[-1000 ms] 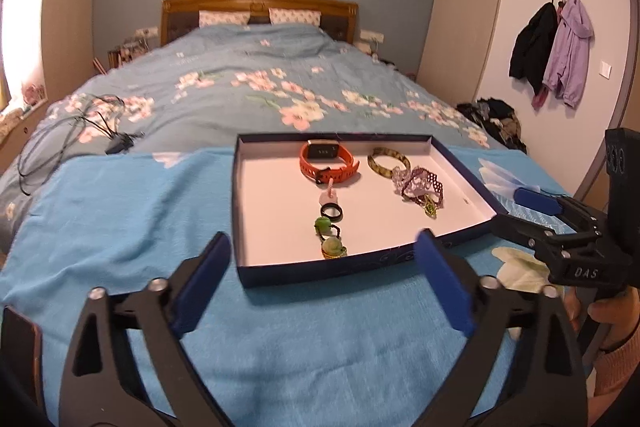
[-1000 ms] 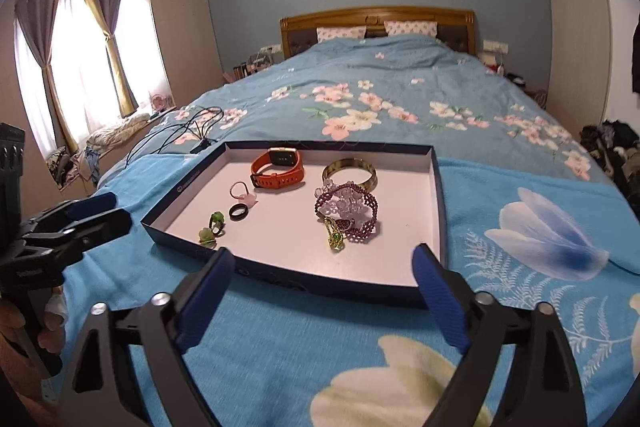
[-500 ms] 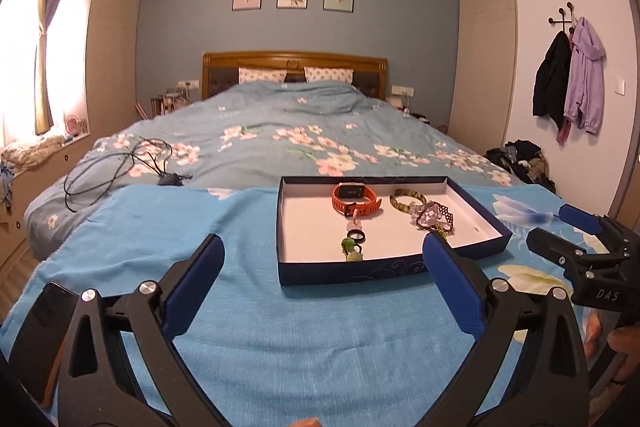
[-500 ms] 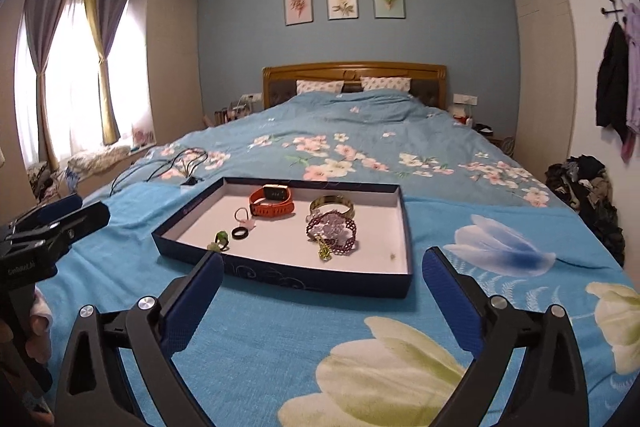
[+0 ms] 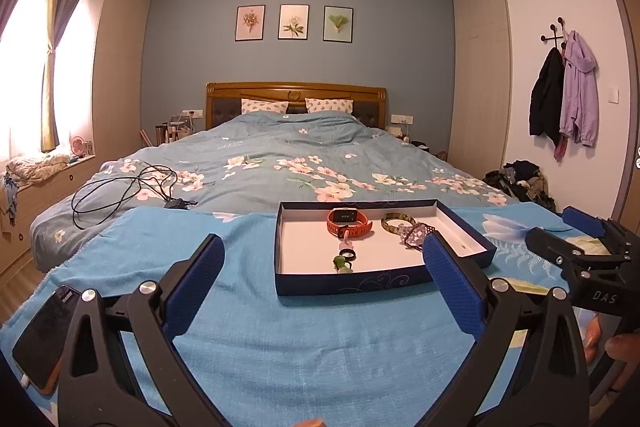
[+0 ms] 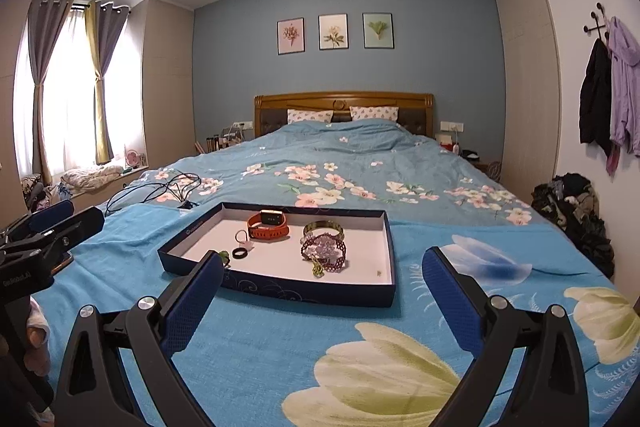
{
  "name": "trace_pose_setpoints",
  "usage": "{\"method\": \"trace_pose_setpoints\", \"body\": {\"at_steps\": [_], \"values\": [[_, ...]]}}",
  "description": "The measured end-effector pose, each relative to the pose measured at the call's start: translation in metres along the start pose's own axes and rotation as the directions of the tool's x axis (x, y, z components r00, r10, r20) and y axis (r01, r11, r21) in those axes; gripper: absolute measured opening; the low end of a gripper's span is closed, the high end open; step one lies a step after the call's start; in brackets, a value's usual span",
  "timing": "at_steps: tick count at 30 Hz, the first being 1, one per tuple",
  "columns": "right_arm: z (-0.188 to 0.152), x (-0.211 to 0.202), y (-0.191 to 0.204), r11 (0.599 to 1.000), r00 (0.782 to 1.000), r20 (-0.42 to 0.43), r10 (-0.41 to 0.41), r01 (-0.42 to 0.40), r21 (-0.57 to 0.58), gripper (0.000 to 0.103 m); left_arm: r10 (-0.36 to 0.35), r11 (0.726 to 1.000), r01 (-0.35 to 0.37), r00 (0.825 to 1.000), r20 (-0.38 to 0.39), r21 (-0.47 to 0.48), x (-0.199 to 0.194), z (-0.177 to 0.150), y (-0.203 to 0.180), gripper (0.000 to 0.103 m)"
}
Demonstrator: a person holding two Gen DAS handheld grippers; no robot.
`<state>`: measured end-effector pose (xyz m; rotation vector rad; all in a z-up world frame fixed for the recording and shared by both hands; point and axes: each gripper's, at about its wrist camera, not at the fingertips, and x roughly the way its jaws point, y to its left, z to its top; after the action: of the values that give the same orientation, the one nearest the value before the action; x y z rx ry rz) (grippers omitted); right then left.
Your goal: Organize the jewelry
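Both tongs gape empty before the tray (image 6: 390, 247) holding orange watch (image 6: 268, 225), bracelets (image 6: 324, 247), rings (image 6: 239, 253)

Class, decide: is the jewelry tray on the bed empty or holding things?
Holding things: the tray contains an orange watch, bracelets and rings.

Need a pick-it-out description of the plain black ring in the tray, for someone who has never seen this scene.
On the bed's blue towel sits a shallow dark-blue tray with a white floor. Inside, nearer than the orange watch and left of the purple beaded bracelet, lies the black ring. It is a plain dark band, unlike the pink-charm ring behind it and the green-stone rings nearby.
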<state>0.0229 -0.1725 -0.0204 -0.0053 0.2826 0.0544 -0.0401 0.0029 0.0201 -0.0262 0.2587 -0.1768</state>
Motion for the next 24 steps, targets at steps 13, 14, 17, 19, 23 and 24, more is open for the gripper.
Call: {"method": "trace_pose_setpoints", "body": {"at_steps": [13, 14, 17, 19, 23, 24], "values": [[0.002, -0.015, 0.001, 1.000, 0.999, 0.048, -0.008, 0.008, -0.002, 0.096, 0.003, 1.000, -0.003, 1.000, 0.019, 0.002, -0.009, 0.000, -0.002, 0.098], [0.002, -0.015, 0.001, 1.000, 0.999, 0.049, -0.008, 0.008, -0.002, 0.096, 0.004, 1.000, -0.004, 1.000, 0.019, 0.002, -0.009, 0.000, -0.002, 0.098], [0.001, -0.016, 0.001, 1.000, 0.999, 0.052, -0.009, 0.009, -0.005, 0.096, 0.004, 1.000, -0.005, 1.000, 0.021, 0.002, -0.009, 0.001, -0.002, 0.098], [0.001, -0.017, 0.001, 1.000, 0.999, 0.052, -0.011, 0.011, -0.005, 0.096, 0.004, 1.000, -0.004, 1.000, 0.024, 0.002, -0.010, 0.000, -0.002, 0.098], [0.001, -0.016, 0.001, 1.000, 0.999, 0.051, -0.008, 0.009, -0.004, 0.096, 0.005, 1.000, -0.005, 1.000, 0.028, 0.000, -0.012, 0.001, -0.002, 0.098], [0.001, -0.016, 0.001, 1.000, 0.999, 0.051, -0.010, 0.010, -0.005, 0.096, 0.006, 1.000, -0.006, 1.000, 0.028, 0.000, -0.012, 0.001, -0.002, 0.098]]}}
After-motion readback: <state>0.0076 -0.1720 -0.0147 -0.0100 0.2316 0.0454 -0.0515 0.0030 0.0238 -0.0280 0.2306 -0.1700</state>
